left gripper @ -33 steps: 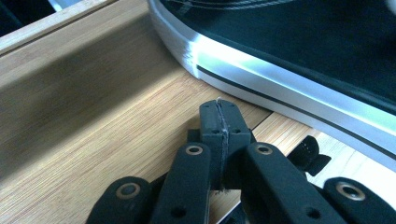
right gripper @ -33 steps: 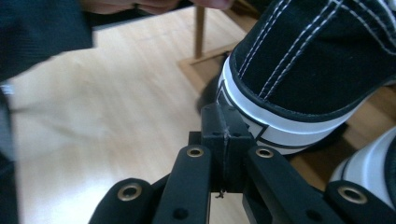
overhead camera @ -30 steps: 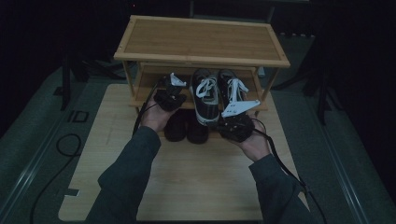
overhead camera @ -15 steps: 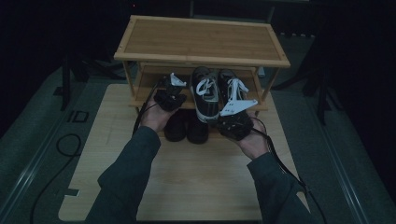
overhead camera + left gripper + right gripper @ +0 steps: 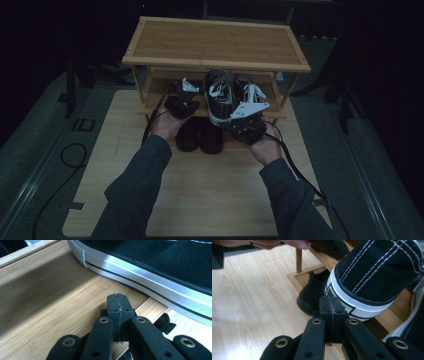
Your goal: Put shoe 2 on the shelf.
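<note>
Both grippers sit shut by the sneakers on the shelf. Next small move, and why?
Probably nudge the black canvas sneaker with white sole deeper onto the bamboo rack's middle shelf with the right gripper: its shut jaws sit at the heel, which overhangs the shelf edge.

Left gripper (image 5: 117, 298) and right gripper (image 5: 329, 302): matte black linked jaws with brass-ringed rivets and small screw holes; pale three-cornered top plates; black trailing cables. Person wears dark grey long sleeves (image 5: 135, 190).
</note>
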Demonstrator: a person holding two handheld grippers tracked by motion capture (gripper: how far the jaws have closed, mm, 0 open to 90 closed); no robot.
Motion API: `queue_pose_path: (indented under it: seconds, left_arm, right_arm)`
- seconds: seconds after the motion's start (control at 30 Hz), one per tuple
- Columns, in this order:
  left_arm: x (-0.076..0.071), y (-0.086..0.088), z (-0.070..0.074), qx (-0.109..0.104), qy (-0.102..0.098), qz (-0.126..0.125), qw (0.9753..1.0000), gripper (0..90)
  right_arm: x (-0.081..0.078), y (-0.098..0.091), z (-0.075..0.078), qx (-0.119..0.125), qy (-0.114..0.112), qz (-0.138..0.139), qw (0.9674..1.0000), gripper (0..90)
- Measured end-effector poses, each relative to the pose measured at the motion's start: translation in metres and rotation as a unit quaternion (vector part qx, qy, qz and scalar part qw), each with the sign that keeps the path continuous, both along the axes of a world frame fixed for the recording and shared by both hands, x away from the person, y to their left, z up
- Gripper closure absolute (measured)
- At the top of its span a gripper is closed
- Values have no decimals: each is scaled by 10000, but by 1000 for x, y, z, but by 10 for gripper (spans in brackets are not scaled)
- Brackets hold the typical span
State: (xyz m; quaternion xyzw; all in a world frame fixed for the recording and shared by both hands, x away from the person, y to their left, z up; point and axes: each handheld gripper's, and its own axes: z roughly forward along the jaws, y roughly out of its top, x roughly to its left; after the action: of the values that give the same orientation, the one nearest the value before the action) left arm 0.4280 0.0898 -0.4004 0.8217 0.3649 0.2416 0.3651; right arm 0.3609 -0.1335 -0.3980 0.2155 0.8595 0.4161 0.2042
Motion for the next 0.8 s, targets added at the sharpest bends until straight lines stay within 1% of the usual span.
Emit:
queue_pose_path:
  seconds: [0.13,0.2,0.33,0.4,0.43,0.6,0.67,0.77,0.8]
  left_arm:
    - [0,0,0,-2,-1,-6,10000,900]
    - [0,0,0,-16,0,20,10000,900]
    - [-1,-1,0,-8,-2,22,10000,900]
    - [-1,-1,0,-8,-5,22,10000,900]
    - [0,-1,0,-8,-3,19,10000,900]
    - [0,-1,0,-7,-7,17,10000,900]
    - [-1,-1,0,-4,-12,23,10000,900]
    - [0,-1,0,-2,-10,17,10000,900]
    - [0,-1,0,-2,-10,17,10000,900]
  right_arm:
    - [1,6,1,-39,-50,38,10000,900]
    - [2,9,2,21,-48,62,10000,900]
    - [2,14,5,-79,-100,63,9999,900]
    - [3,15,6,-110,-153,4,9998,900]
    - [3,15,7,-91,-144,-11,9999,900]
    - [5,14,7,-89,-153,-13,9998,900]
    - [5,14,7,-31,-117,-12,9999,900]
    - [5,15,6,-77,-159,-6,9998,900]
    - [5,14,7,-50,-153,-13,9999,900]
